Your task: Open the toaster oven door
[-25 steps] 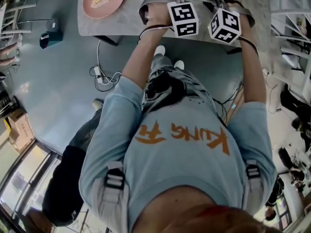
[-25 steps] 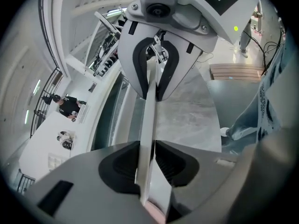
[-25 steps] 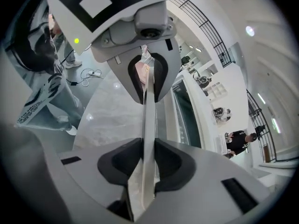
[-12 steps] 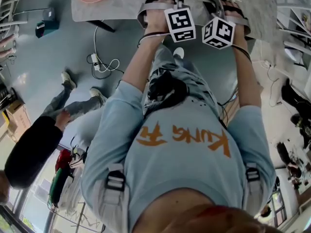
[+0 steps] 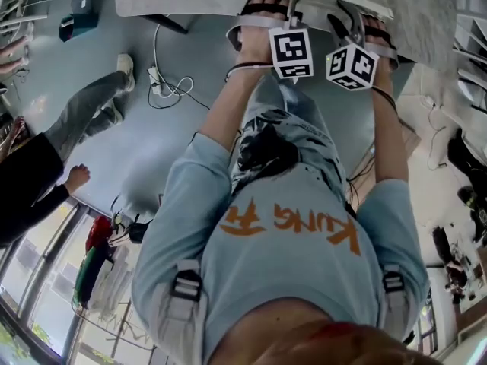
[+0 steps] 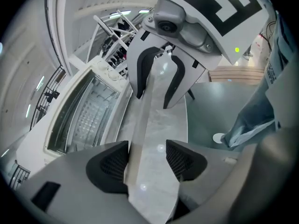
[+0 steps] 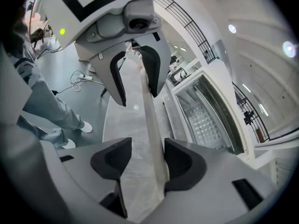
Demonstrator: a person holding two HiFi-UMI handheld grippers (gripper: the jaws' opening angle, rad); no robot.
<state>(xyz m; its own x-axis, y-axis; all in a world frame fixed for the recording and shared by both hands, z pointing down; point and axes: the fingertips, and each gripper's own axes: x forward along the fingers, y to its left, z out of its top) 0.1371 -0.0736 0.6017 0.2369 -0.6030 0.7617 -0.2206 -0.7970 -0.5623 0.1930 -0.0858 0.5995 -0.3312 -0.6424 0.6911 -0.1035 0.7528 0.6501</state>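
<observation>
Toaster oven door [image 7: 174, 120] is swung down out of the white toaster oven [image 6: 79, 120], whose wire rack [image 7: 205, 122] shows in the cavity. The door's pale handle bar [image 7: 150, 115] runs lengthwise from the right gripper [image 7: 147, 158] to the left gripper [image 6: 147, 160], which face each other at its two ends. Both grippers' jaws have just been opening and stand apart. In the right gripper view the bar lies against the pad on the oven side, with the other pad clear of it. In the left gripper view it passes between the pads, not clamped. Beneath is a grey marbled table [image 5: 190, 2]. Orange letters on the person's pale blue shirt [image 5: 281, 265] read "KUNG", upside down in the head view. The marker cubes [image 5: 292, 52] bear black-and-white squares.
</observation>
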